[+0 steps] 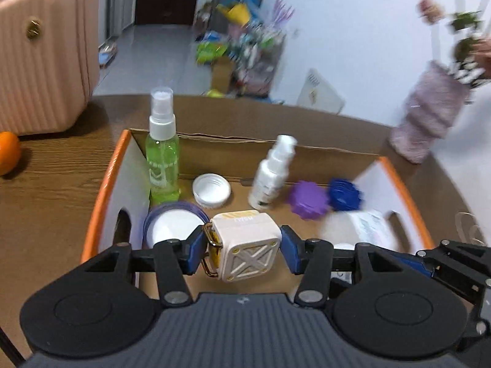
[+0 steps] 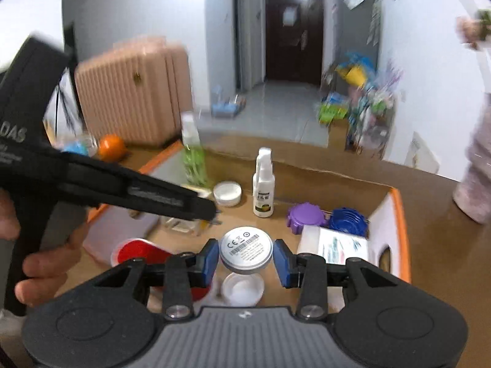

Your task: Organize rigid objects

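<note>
My left gripper [image 1: 244, 250] is shut on a cream square speaker [image 1: 247, 245] with a brass clip, held above the cardboard box [image 1: 101, 190]. My right gripper [image 2: 245, 259] is shut on a round silver tin [image 2: 246, 250], also over the box [image 2: 402, 230]. Inside the box stand a green spray bottle [image 1: 162, 156] and a small white spray bottle [image 1: 273, 174]. A white lid [image 1: 211, 190], a purple knob [image 1: 305, 199] and a blue knob [image 1: 345, 194] lie on its floor. The left gripper's black body [image 2: 92, 181] crosses the right wrist view, with a hand on it.
A pink ribbed suitcase [image 1: 46, 58] stands at the table's back left, an orange [image 1: 7, 151] beside it. A pale purple vase with flowers [image 1: 429, 113] stands at the right. A white packet [image 2: 334, 245], red cup [image 2: 138, 251] and white jar [image 2: 242, 288] lie in the box.
</note>
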